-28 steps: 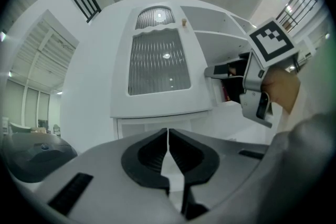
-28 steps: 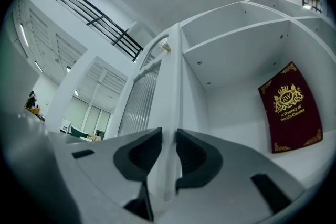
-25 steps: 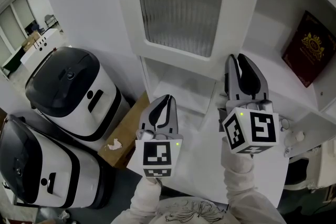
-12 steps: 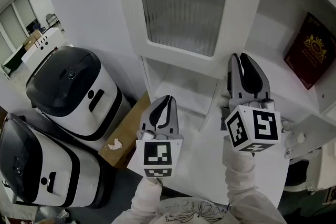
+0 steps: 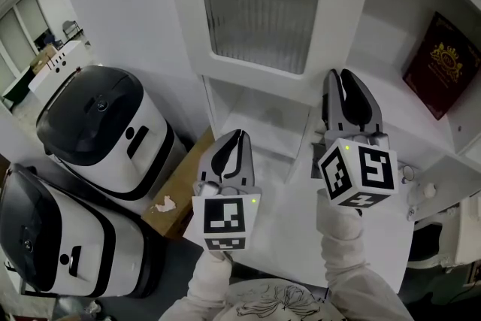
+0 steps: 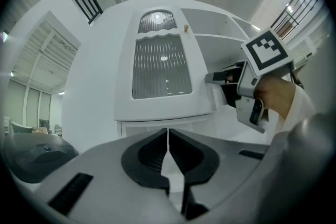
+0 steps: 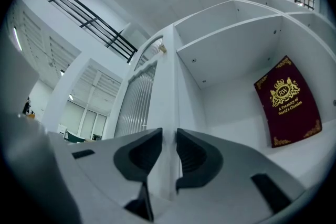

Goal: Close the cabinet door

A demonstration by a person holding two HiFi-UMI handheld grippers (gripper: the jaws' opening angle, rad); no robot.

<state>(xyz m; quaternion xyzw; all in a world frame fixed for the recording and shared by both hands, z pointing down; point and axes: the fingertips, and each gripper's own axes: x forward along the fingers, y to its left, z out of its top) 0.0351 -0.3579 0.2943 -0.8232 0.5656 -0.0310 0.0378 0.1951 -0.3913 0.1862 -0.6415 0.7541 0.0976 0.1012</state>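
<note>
The white cabinet door [image 5: 259,4] with ribbed glass stands partly open in front of the shelves. My right gripper [image 5: 343,79] is at the door's lower right corner. In the right gripper view the door's free edge [image 7: 168,113] fills the gap between the jaws of the right gripper [image 7: 168,136], which is shut on it. My left gripper [image 5: 234,137] hangs lower left of the door, shut with nothing in it. In the left gripper view the left gripper [image 6: 168,136] has its jaws together, facing the door [image 6: 160,68], with the right gripper [image 6: 252,86] at the right.
A dark red book [image 5: 442,64] leans inside the open compartment [image 7: 287,99]. Two white and black machines [image 5: 105,131] [image 5: 52,237] stand at the left, with a cardboard box [image 5: 176,188] beside them. An open lower shelf [image 5: 263,124] lies under the door.
</note>
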